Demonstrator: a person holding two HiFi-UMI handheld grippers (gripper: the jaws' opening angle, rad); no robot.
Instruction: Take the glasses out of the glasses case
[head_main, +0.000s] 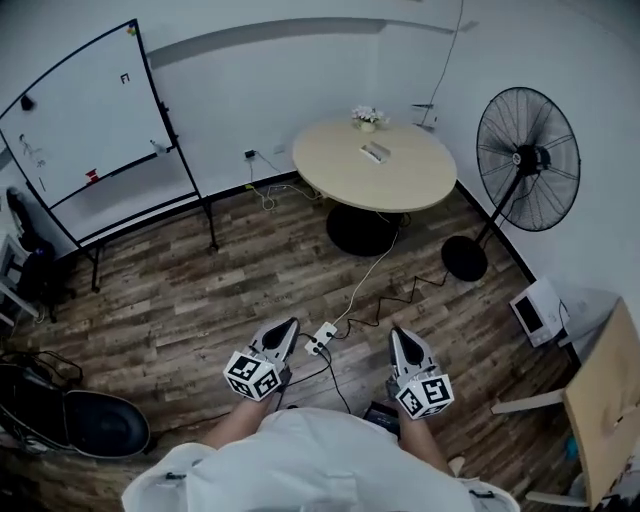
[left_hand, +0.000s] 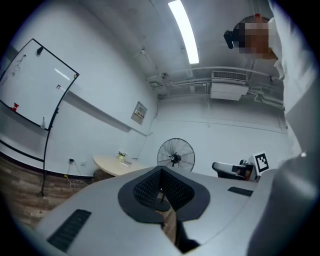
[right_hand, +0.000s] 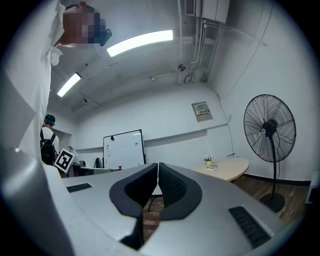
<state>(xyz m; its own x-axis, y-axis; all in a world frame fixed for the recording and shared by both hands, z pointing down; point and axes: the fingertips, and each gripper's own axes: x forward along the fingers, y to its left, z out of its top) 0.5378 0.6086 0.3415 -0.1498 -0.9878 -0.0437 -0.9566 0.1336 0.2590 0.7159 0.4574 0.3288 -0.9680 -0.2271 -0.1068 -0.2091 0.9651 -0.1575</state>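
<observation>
Cables (head_main: 372, 270) and a white power strip (head_main: 322, 338) lie on the wooden floor (head_main: 250, 280) just ahead of both grippers, between them and the round table (head_main: 400, 180). A standing fan (head_main: 527, 160) stands to the right of the table, and a whiteboard (head_main: 85, 125) on a stand is off to the left. A small white box-like appliance (head_main: 535, 310) sits on the floor by the right wall.

The left gripper (head_main: 291, 323) and the right gripper (head_main: 397, 332) are held low, close to the person's body, pointing forward. Each gripper view shows its dark pads pressed together with nothing between them.

The glasses case (head_main: 375, 152), a small pale oblong too small to make out in detail, lies on the far part of the tabletop, well apart from both sets of jaws. A little pot of flowers (head_main: 367, 118) stands near it, toward the wall. Whether the case is open or closed, and what it holds, cannot be told.
</observation>
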